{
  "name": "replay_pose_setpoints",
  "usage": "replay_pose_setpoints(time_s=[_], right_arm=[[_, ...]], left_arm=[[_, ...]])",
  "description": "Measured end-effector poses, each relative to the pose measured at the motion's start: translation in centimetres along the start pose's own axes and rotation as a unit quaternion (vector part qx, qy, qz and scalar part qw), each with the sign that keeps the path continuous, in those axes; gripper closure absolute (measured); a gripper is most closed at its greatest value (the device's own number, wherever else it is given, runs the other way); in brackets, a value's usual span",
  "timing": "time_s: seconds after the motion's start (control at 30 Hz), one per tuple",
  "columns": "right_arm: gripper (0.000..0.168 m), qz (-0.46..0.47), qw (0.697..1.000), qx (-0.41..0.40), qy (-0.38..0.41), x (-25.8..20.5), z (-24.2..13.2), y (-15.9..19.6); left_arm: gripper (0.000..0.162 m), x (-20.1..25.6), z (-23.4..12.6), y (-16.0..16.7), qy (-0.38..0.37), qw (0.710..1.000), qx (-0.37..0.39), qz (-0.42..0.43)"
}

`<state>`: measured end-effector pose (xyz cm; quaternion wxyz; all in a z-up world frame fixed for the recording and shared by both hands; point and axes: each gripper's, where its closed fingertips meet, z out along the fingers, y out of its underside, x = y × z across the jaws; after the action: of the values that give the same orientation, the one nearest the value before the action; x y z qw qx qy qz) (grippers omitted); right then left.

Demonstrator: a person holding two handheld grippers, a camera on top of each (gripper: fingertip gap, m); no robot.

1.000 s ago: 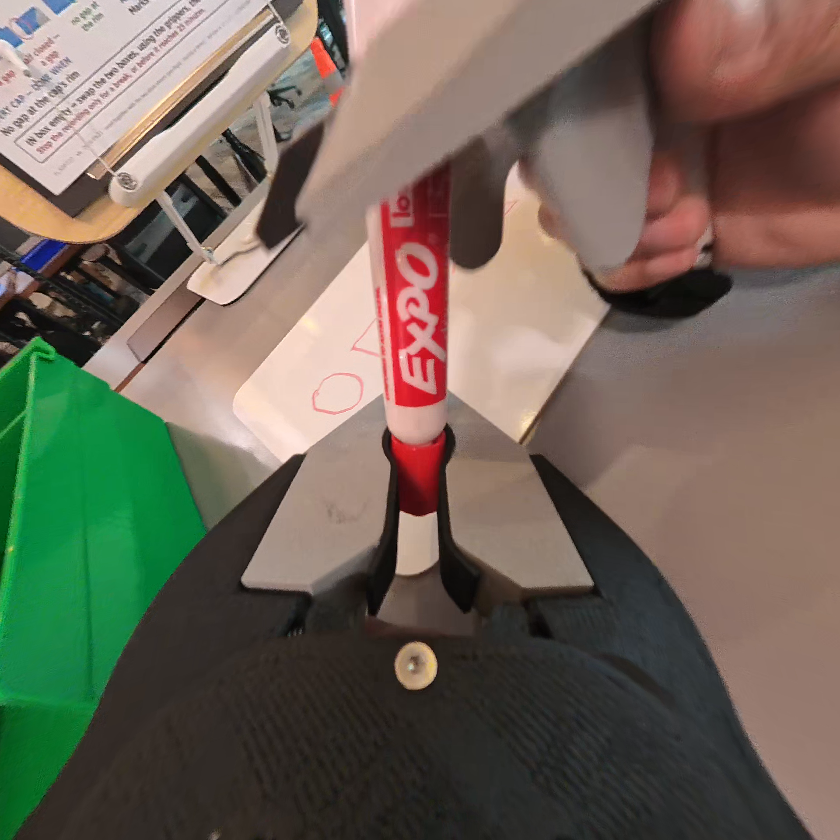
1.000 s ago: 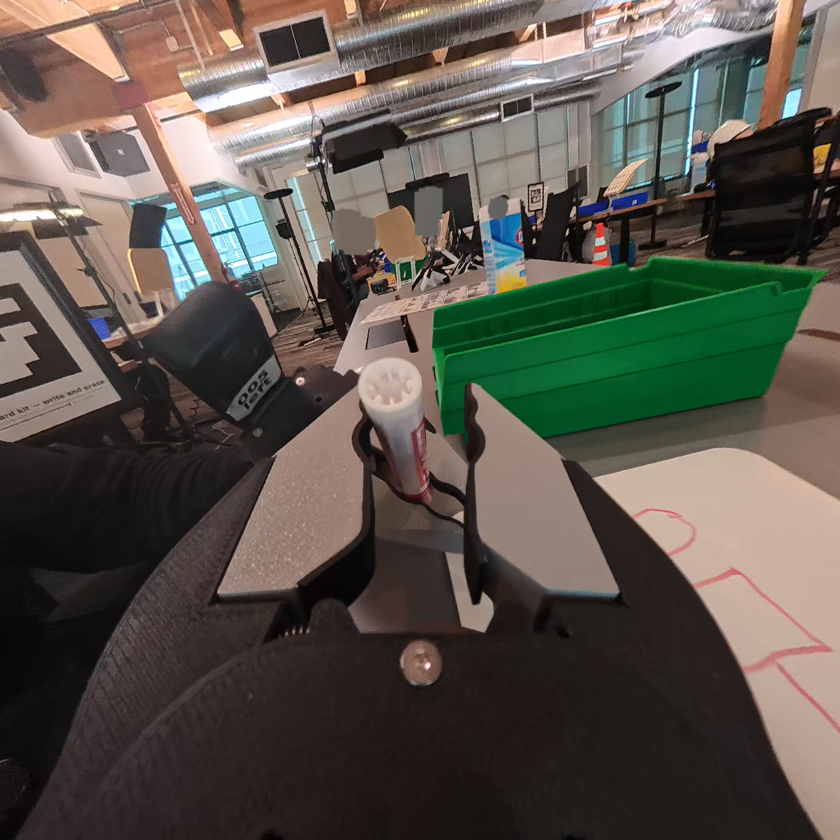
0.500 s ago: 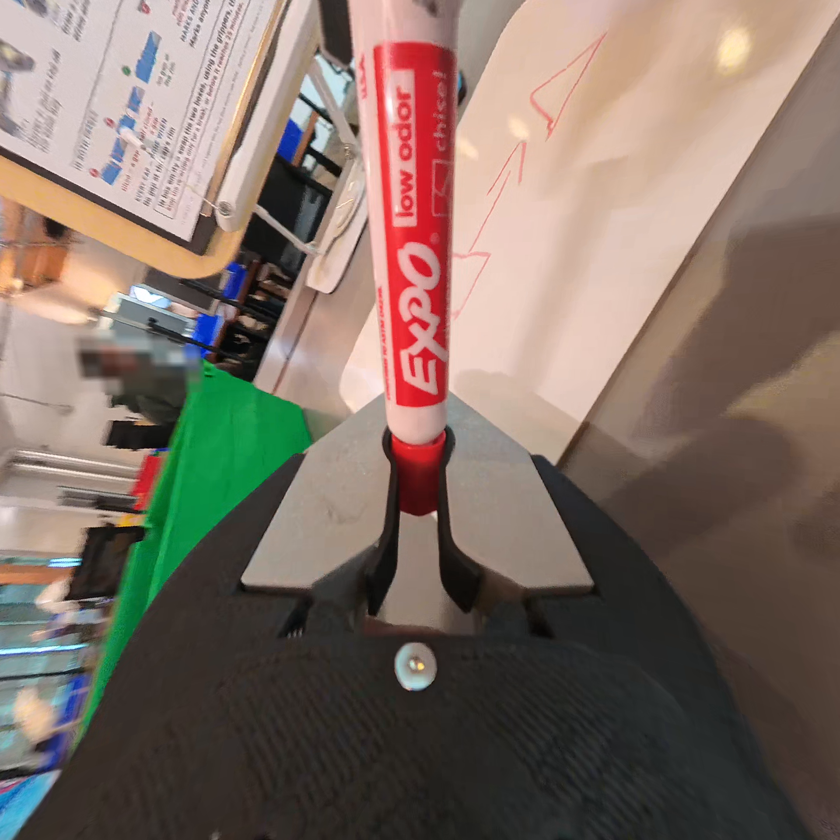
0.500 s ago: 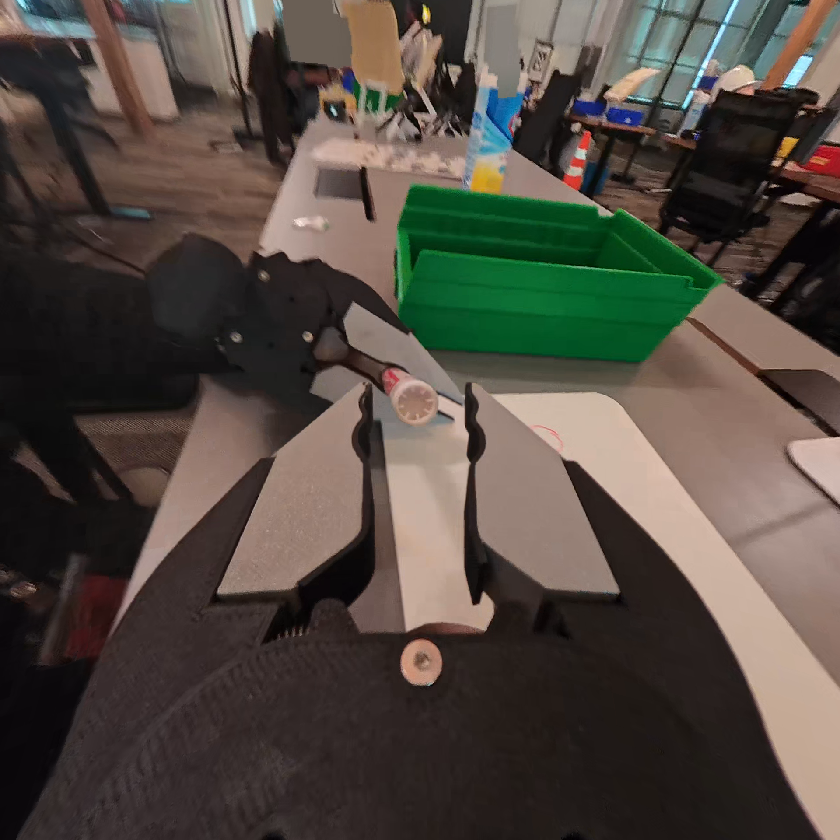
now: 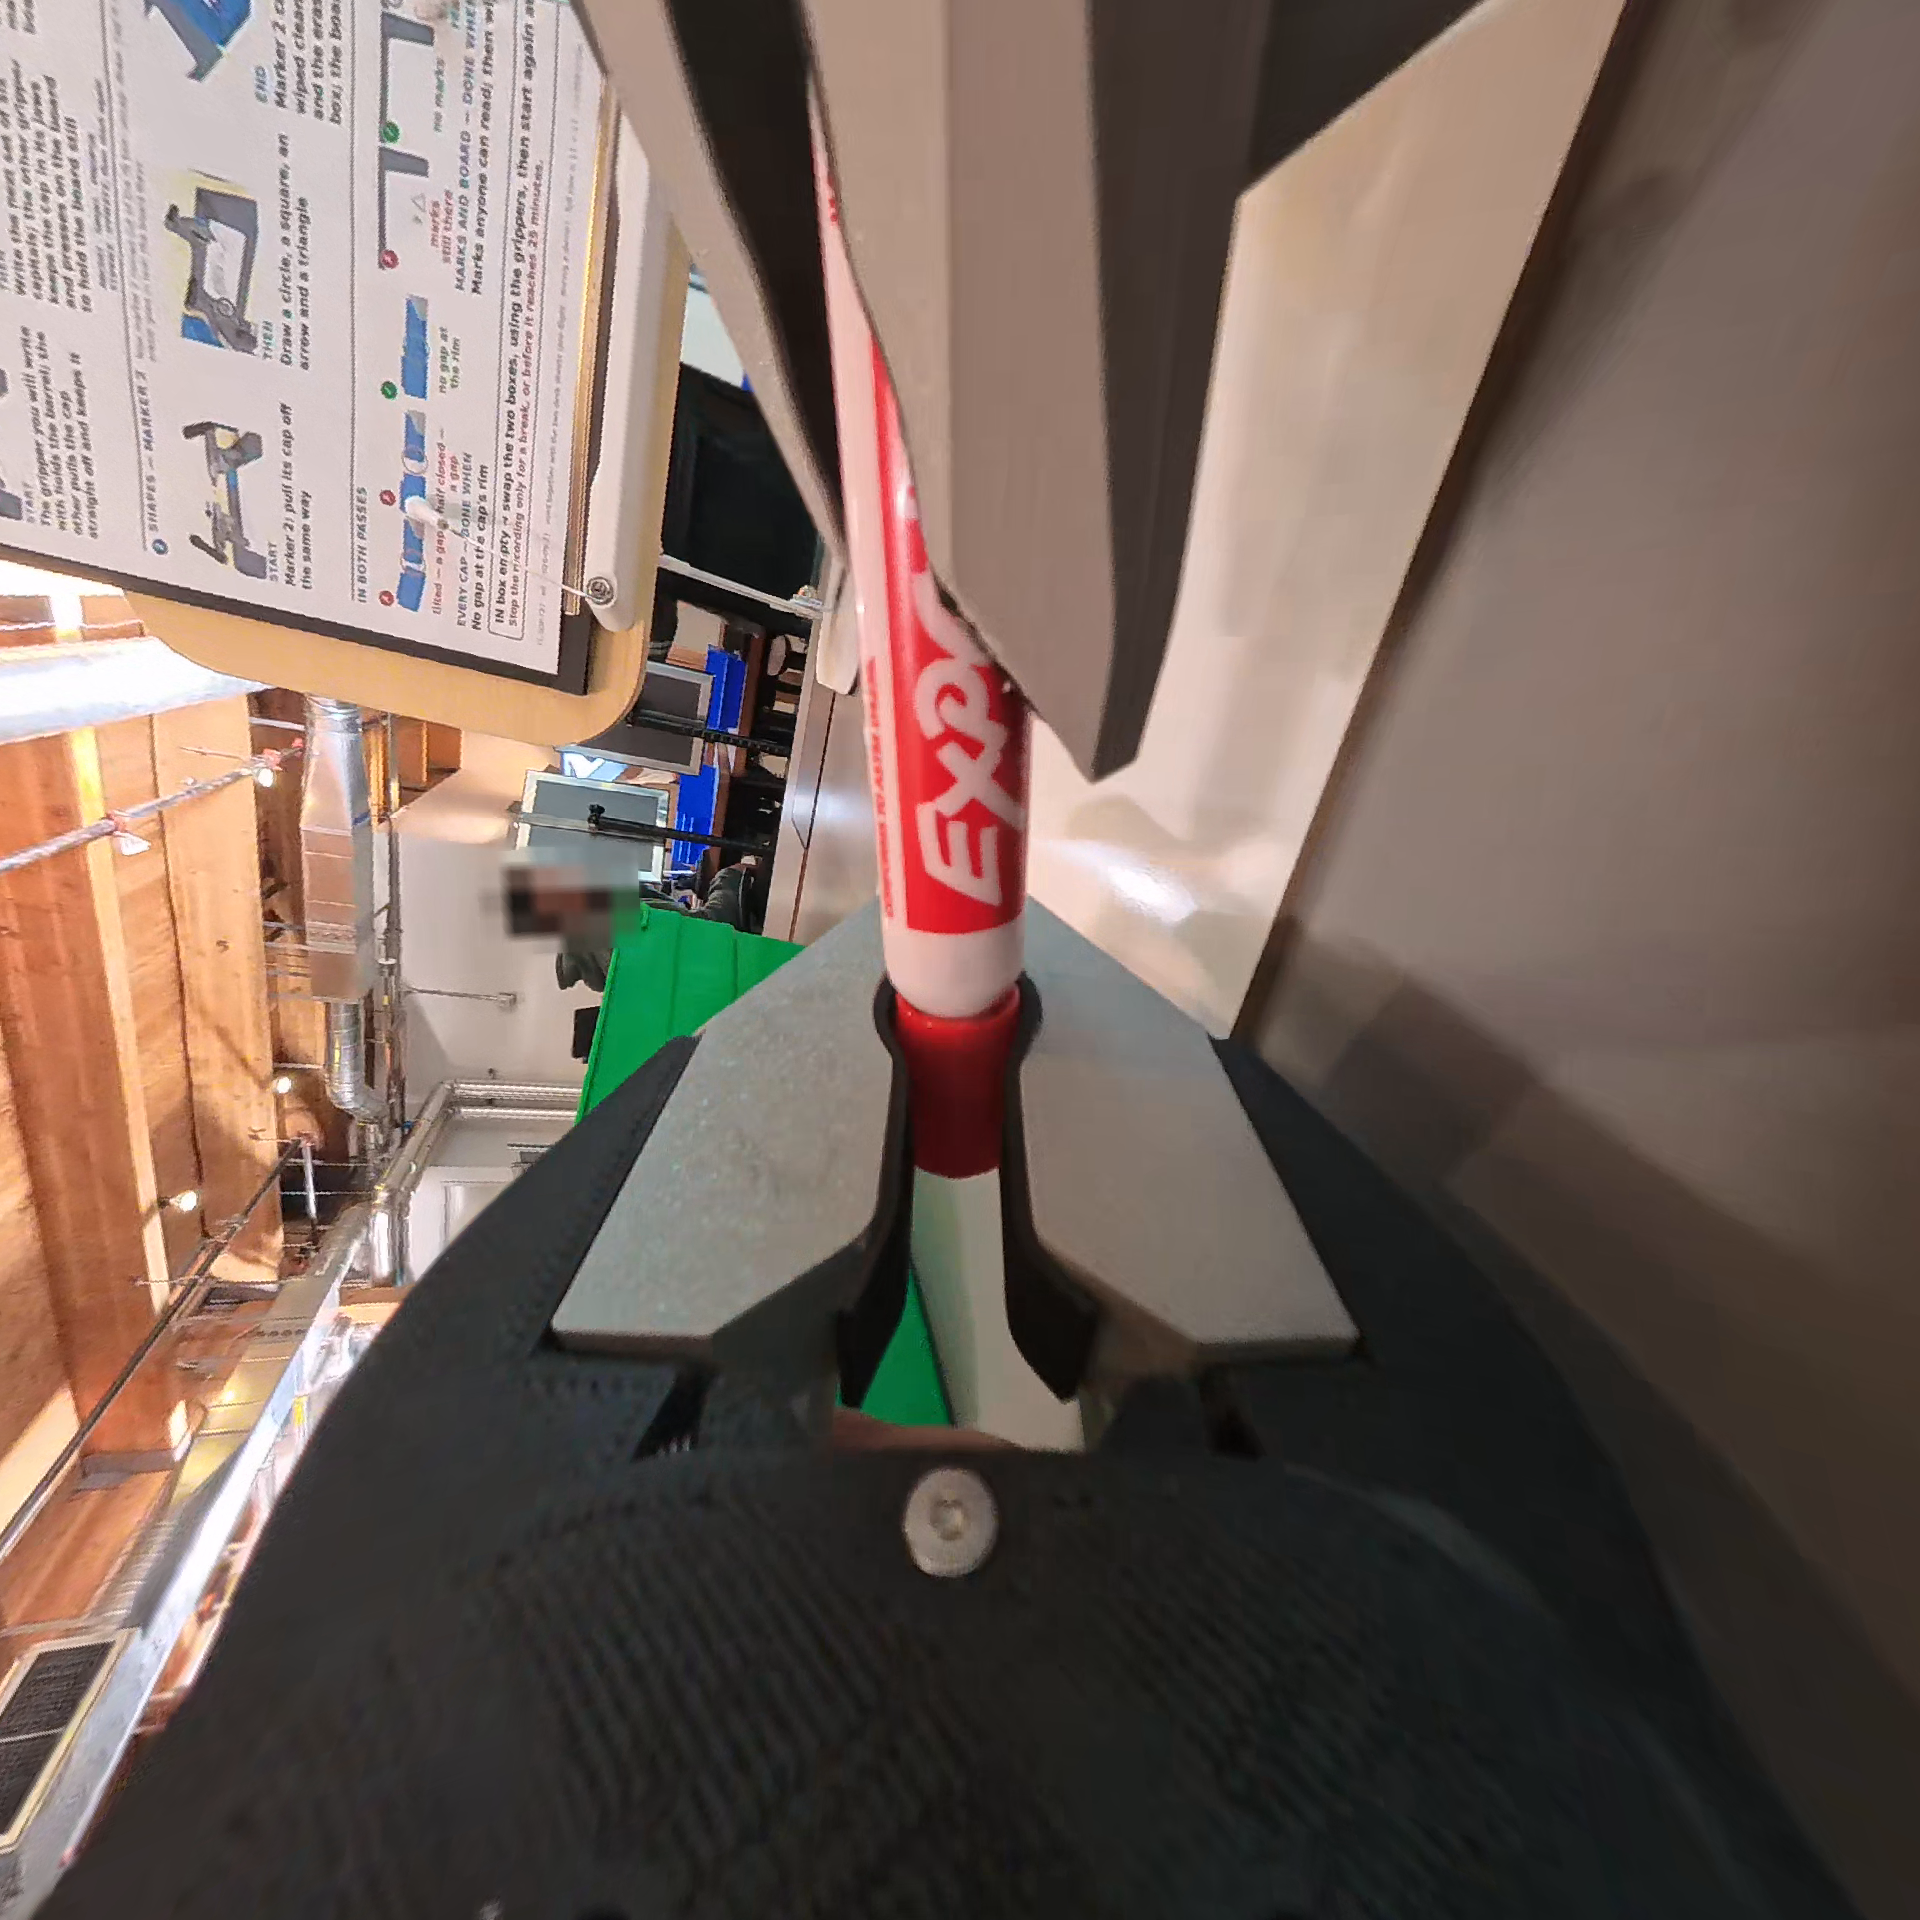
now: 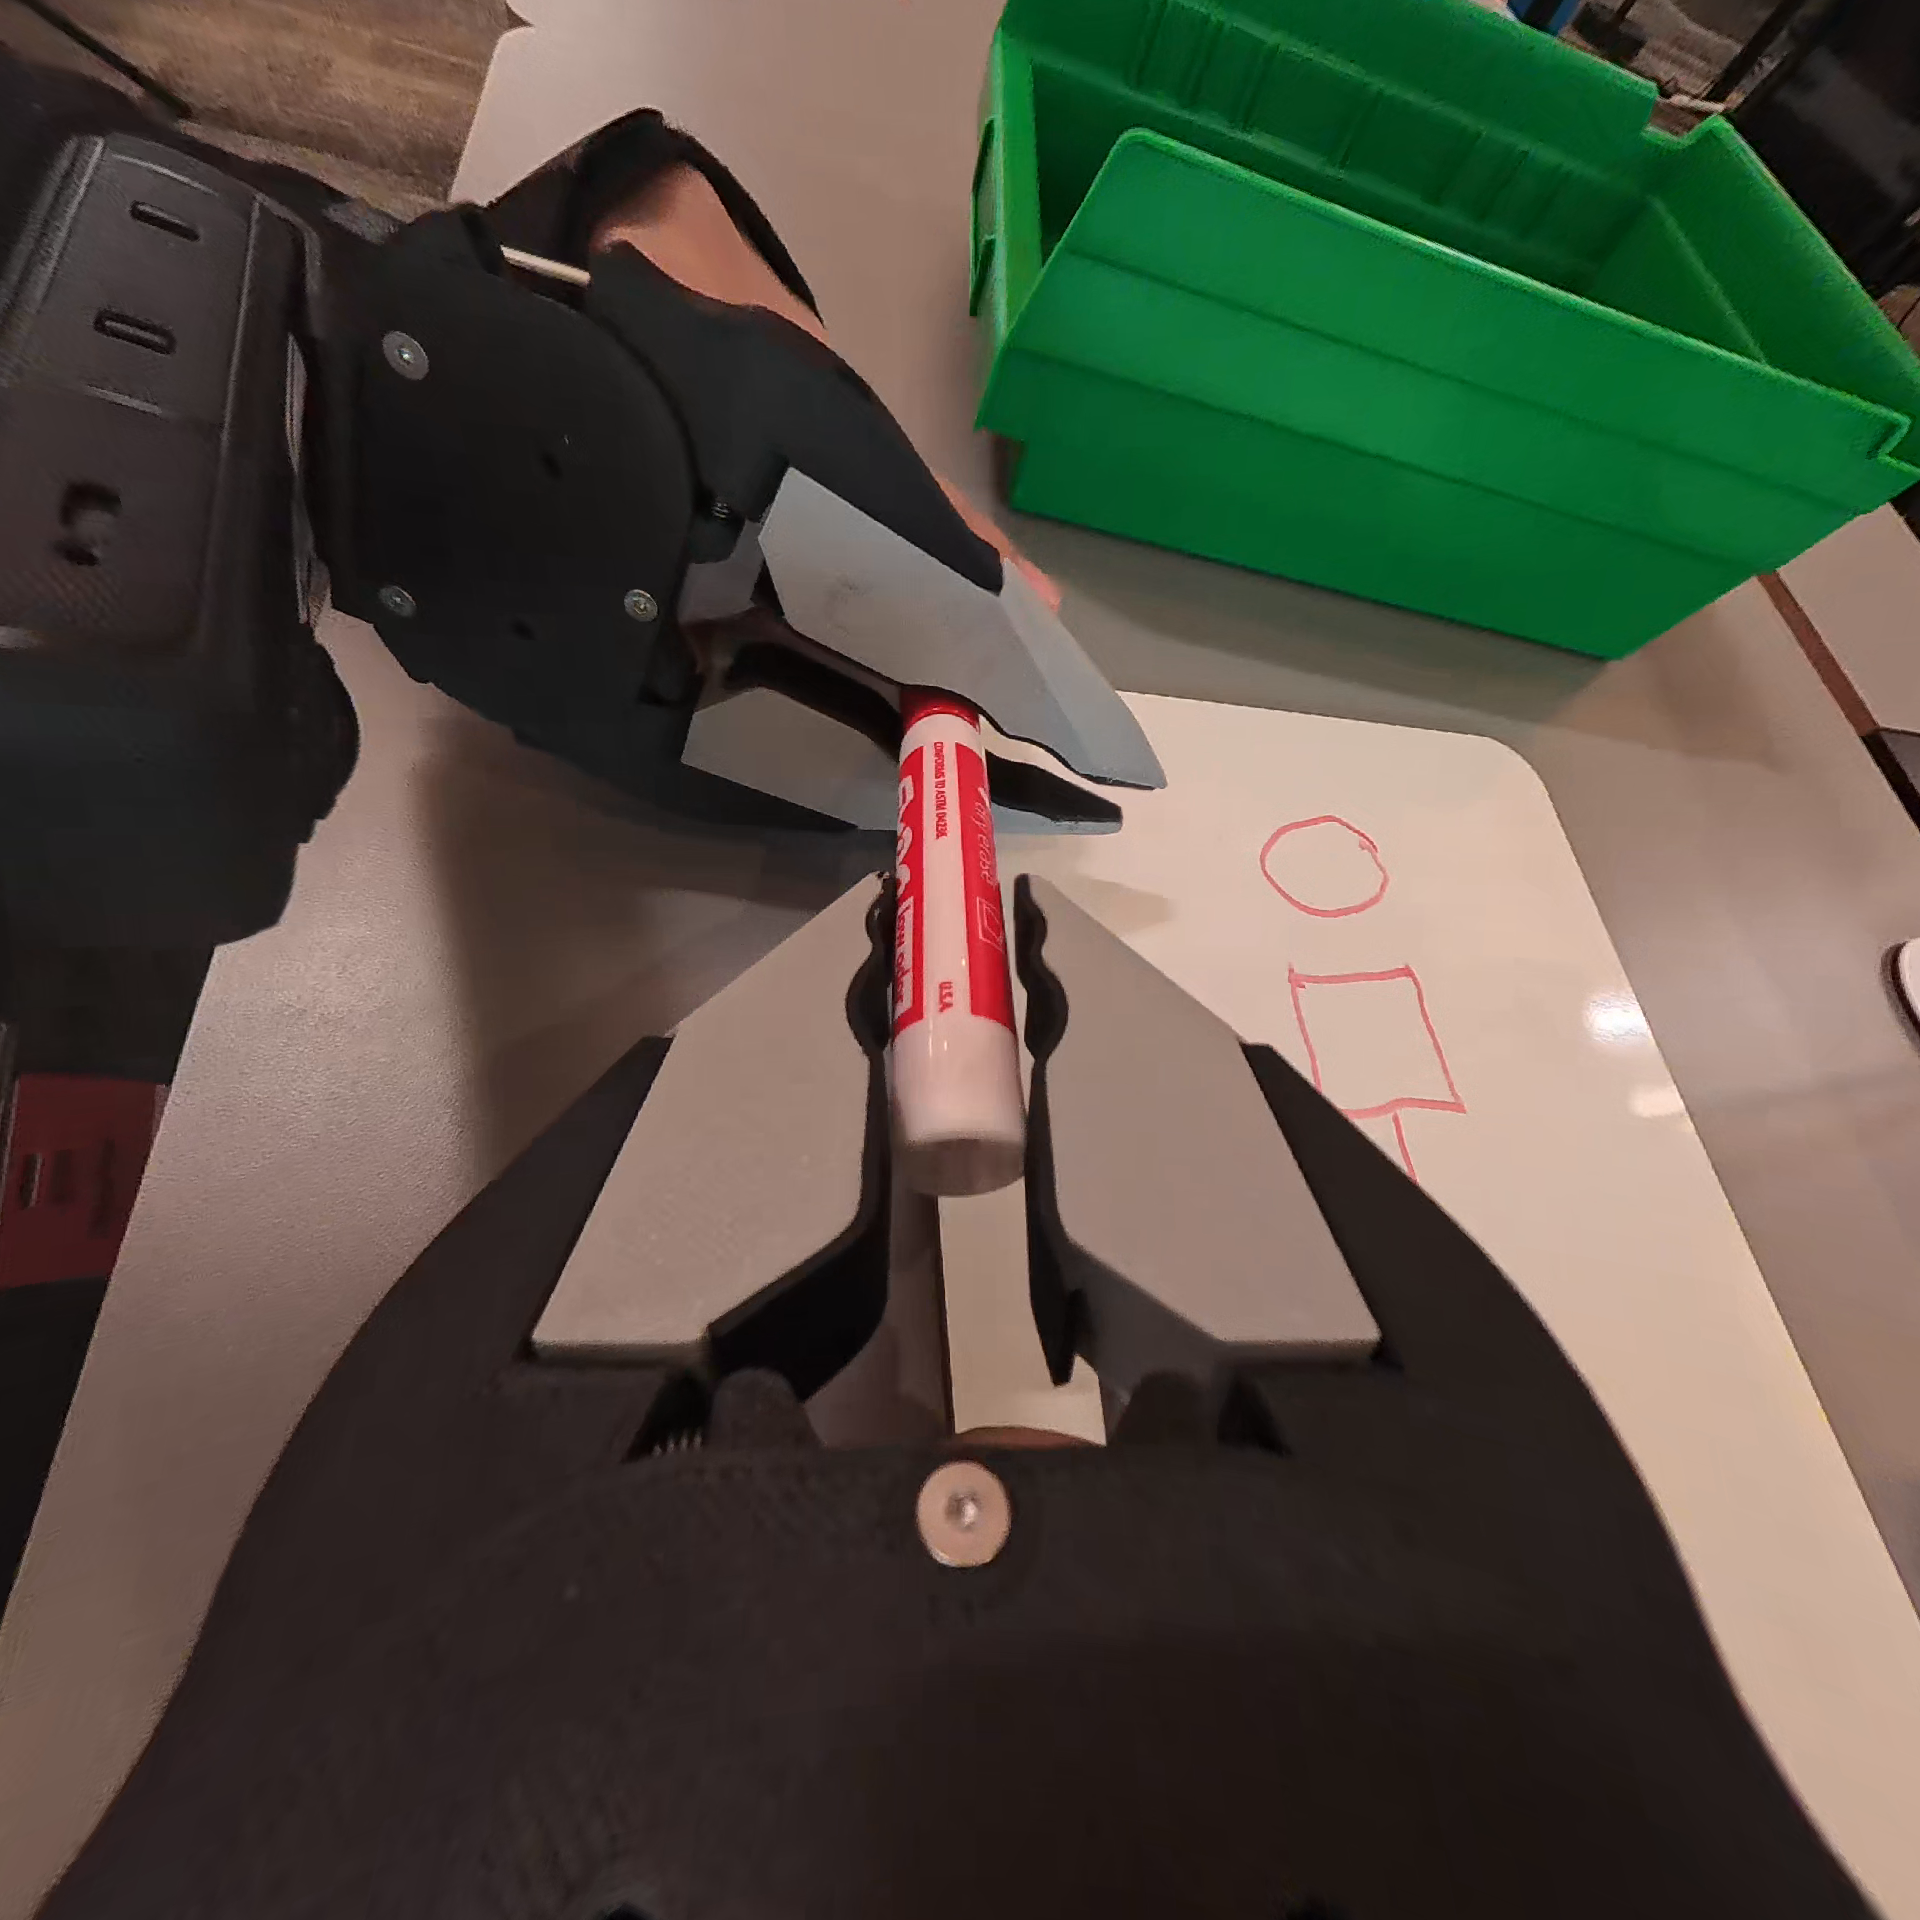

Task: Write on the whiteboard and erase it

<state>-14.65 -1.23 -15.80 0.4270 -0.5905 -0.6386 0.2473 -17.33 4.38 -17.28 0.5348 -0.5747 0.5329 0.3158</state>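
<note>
Right wrist view shows the grey table (image 6: 312,1039) spreading under both pairs of tongs, and on it, off to the right of the right tongs (image 6: 951,940), lies the whiteboard (image 6: 1558,1247), flat, with red outlines drawn on it: a circle (image 6: 1325,865) farther out and a square (image 6: 1366,1039) nearer, with a further line running down from the square. Beyond the whiteboard, ahead and to the right of the right tongs, stand two green bins (image 6: 1403,416), one nested close behind the other. The left tongs (image 6: 987,727) reach in from the upper left, held in a hand of which little shows. Between the two tools runs the red and white marker (image 6: 951,956). The left tongs are clamped on its red cap (image 5: 951,1091), seen plainly in the left wrist view, where the two flat fingers press the cap from either side at their tips. The marker's white barrel passes between the fingers of the right tongs, its blunt rear end lying inside them; the fingers sit close on both sides, but whether they actually pinch the barrel cannot be told. In the left wrist view, an instruction sheet (image 5: 312,312) on a clipboard stands up and left of the left tongs.
</note>
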Motion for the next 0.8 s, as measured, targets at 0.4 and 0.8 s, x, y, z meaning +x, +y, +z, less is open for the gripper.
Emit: replay_pose_setpoints(time_s=[0.4, 0.8], right_arm=[[0.152, 0.032, 0.999, 0.011, -0.027, -0.3, 0.12, -0.03], [0.152, 0.052, 0.998, 0.015, -0.039, -0.37, 0.14, 0.03]], left_arm=[[0.154, 0.17, 0.1, 0.15, -0.002, 1.0, -0.004, 0.001], [0.154, 0.28, 0.06, -0.01, 0.005, 1.0, 0.001, -0.025]])
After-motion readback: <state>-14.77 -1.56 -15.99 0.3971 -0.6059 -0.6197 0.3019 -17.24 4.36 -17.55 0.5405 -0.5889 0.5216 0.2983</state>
